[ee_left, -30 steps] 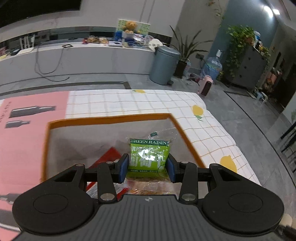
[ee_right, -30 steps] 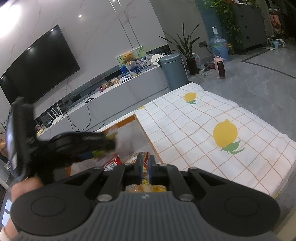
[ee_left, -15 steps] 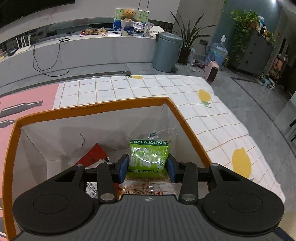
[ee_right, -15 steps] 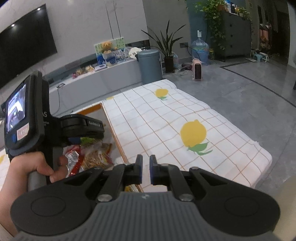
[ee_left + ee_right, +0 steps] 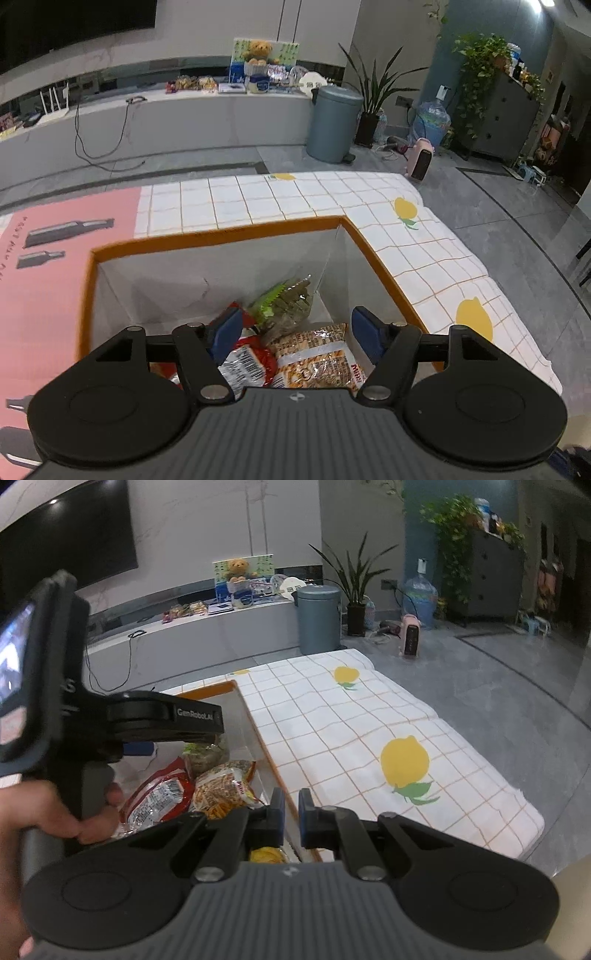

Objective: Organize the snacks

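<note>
The left hand-held gripper (image 5: 297, 330) has a dark grey ribbed housing with a small round emblem at its front edge. Two black disc-shaped covers flank the housing. Black linkage arms, pinned with silver round-head screws, run forward from the housing to two fingers (image 5: 364, 334) faced with blue pads.

The right hand-held gripper (image 5: 291, 814) is of identical construction: ribbed grey housing, black discs, silver screws, black fingers with blue pad edges.

In the right wrist view, left of that housing, the left unit shows in side profile: black arm lettered "GenRobot.AI", a lit screen at the rear, a dark grip enclosed by a bare hand (image 5: 48, 812).
</note>
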Available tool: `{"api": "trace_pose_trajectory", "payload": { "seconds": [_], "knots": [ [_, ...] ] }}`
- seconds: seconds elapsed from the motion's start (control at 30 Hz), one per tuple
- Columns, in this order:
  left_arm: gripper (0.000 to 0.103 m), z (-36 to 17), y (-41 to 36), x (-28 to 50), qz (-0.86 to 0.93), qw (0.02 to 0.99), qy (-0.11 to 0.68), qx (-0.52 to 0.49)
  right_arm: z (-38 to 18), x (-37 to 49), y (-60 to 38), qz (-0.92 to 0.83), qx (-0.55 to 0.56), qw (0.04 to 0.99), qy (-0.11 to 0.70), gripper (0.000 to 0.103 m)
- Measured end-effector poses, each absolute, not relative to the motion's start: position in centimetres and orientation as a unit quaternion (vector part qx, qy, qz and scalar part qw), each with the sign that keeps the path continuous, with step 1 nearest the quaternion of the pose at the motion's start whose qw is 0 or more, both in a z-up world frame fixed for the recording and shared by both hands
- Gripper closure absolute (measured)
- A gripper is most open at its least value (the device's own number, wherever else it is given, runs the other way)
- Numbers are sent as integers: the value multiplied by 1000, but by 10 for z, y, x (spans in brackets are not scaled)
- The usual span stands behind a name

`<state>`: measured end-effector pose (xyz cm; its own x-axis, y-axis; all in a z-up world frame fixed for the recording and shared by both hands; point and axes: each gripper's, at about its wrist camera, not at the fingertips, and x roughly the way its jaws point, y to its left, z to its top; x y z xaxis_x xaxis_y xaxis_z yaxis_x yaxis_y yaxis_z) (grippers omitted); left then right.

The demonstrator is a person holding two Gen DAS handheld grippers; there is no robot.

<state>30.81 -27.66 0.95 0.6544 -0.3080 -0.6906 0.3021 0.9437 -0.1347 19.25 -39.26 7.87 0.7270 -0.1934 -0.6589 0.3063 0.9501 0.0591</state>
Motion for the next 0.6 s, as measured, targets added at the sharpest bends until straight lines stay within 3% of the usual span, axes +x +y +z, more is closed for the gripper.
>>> {"api": "trace_pose_trajectory", "payload": {
  "seconds": [0.47,0.6],
  "knots": [
    [23,66,-235,258,-143,931,335,3,77,200,-376,-110,98,928,343,94],
    [22,84,-221,235,-133,937,324,9,76,199,-367,-97,98,929,344,79]
  ]
}}
